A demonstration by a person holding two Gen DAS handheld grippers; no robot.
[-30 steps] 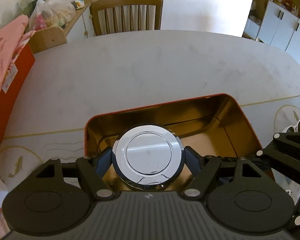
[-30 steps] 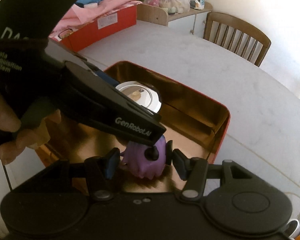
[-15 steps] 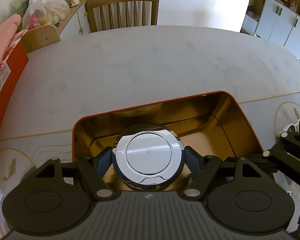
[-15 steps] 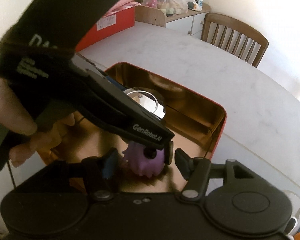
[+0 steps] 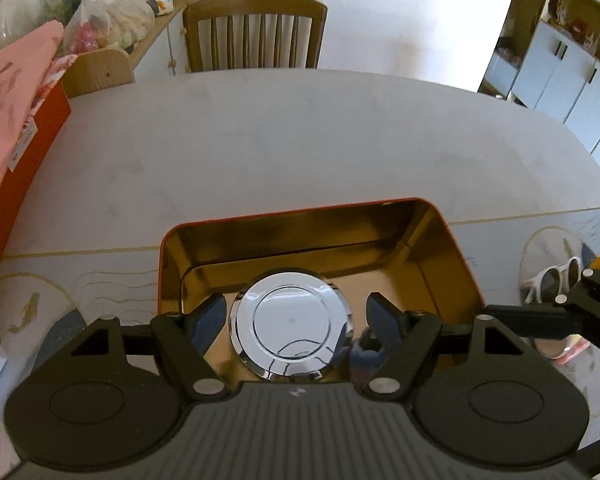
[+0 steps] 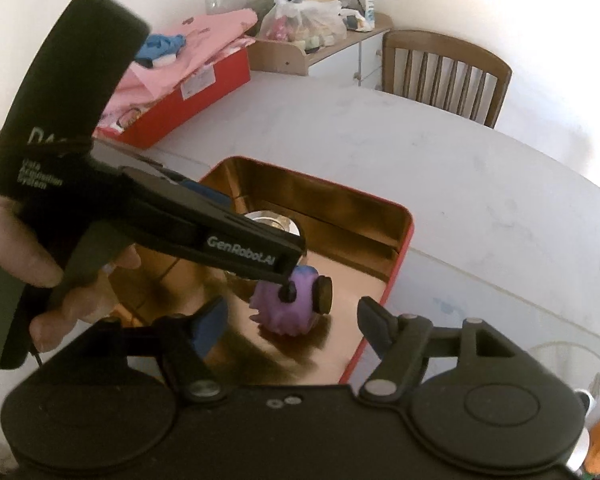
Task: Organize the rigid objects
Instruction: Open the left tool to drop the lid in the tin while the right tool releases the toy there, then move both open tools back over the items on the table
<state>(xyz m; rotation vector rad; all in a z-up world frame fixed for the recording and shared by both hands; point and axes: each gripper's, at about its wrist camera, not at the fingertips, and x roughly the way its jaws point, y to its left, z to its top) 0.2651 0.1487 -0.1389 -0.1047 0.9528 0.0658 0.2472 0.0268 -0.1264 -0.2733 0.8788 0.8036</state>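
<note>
Left gripper (image 5: 296, 314) spread apart, its fingers clear of the chrome disc (image 5: 291, 325) lying between them in the red tin (image 5: 300, 216). Right gripper (image 6: 290, 316) jaws opening, nothing gripped; the purple toy (image 6: 286, 306) rests on the tin's gold floor beyond them.

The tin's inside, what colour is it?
Shiny gold inside the tin, red rim outside; the left wrist view shows it best.
</note>
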